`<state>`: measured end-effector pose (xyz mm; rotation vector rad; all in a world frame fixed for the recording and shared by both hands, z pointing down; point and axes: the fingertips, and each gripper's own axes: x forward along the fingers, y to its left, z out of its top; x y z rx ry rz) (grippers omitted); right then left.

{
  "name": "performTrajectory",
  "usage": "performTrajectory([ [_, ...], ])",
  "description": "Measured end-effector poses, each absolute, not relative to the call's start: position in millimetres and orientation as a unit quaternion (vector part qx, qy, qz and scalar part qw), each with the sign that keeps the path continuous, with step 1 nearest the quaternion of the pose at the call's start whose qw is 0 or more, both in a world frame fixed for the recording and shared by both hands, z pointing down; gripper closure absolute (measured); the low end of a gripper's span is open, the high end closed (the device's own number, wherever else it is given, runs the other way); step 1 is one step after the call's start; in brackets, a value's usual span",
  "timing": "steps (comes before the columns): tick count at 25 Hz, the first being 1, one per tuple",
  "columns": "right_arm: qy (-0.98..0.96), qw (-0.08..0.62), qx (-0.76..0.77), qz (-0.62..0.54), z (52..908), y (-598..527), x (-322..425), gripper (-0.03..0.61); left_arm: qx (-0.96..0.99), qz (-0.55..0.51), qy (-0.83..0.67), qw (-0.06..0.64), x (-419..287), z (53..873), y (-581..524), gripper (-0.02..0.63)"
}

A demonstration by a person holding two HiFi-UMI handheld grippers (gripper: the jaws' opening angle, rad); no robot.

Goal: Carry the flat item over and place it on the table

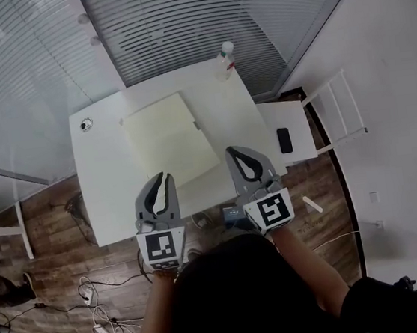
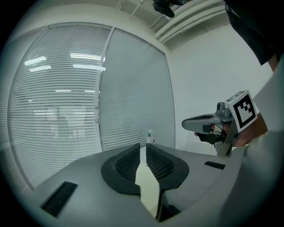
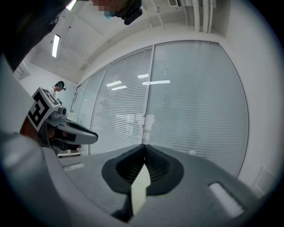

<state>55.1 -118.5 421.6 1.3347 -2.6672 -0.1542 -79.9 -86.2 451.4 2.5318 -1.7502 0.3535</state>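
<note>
Left gripper point(image 2: 142, 148): grey moulded shell, dark ribbed pads, jaws pressed together on the thin edge of the flat item point(image 1: 168, 140). In its own view the item shows as a pale cream sliver wedged between the pads. Right gripper point(image 3: 143, 147): same build, jaws likewise clamped on that item, seen edge-on as a narrow cream strip. Each gripper carries a cube with black-and-white square markers at its rear. The flat item is a thin, matte, pale yellow rectangular sheet with straight edges. In the head view it lies over the middle of the white table point(image 1: 105, 182), turned slightly to the table's edges, with the two grippers pinching its near edge at separate points. Whether it rests on the tabletop or hangs just above it cannot be told. The table is smooth, glossy and square. At its far edge stands a clear plastic bottle point(image 1: 225, 57) with a white cap, and near its left corner sits a small round object point(image 1: 86, 125), too small to identify. Both are apart from the sheet. Just beside the table on the right is a lower white surface point(image 1: 297, 155) with a black phone point(image 1: 284, 140) on it, and beyond that a white slatted frame point(image 1: 335, 112). The floor is brown wood plank point(image 1: 49, 219), with white cables point(image 1: 94, 308) lying loose at lower left. Horizontal blinds point(image 1: 168, 23) cover the glass walls behind the table.
</note>
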Motion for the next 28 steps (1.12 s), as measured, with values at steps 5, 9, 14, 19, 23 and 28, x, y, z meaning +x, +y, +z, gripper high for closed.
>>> performTrajectory([
  [5,-0.889,0.075,0.449,-0.052,421.6,-118.7,55.8,0.581,0.817,0.113,-0.565,0.022,-83.8,451.0,-84.7,0.561],
  [9,-0.887,0.081,0.451,-0.055,418.2,-118.1,51.5,0.581,0.816,0.112,-0.567,0.025,-90.9,449.6,-81.5,0.561],
  [14,-0.885,0.079,0.455,-0.057,419.4,-113.6,51.8,0.581,0.817,0.114,-0.565,0.029,-94.4,454.3,-76.3,0.561],
  [19,-0.881,0.087,0.462,-0.056,422.0,-111.3,54.5,0.581,0.821,0.126,-0.557,0.018,-92.8,454.0,-73.9,0.561],
  [23,-0.879,0.09,0.464,-0.056,424.2,-109.0,58.0,0.581,0.825,0.134,-0.549,0.012,-89.8,454.4,-72.4,0.561],
  [28,-0.88,0.085,0.465,-0.052,424.9,-109.5,61.0,0.581,0.825,0.136,-0.548,0.017,-89.8,457.7,-73.8,0.561],
])
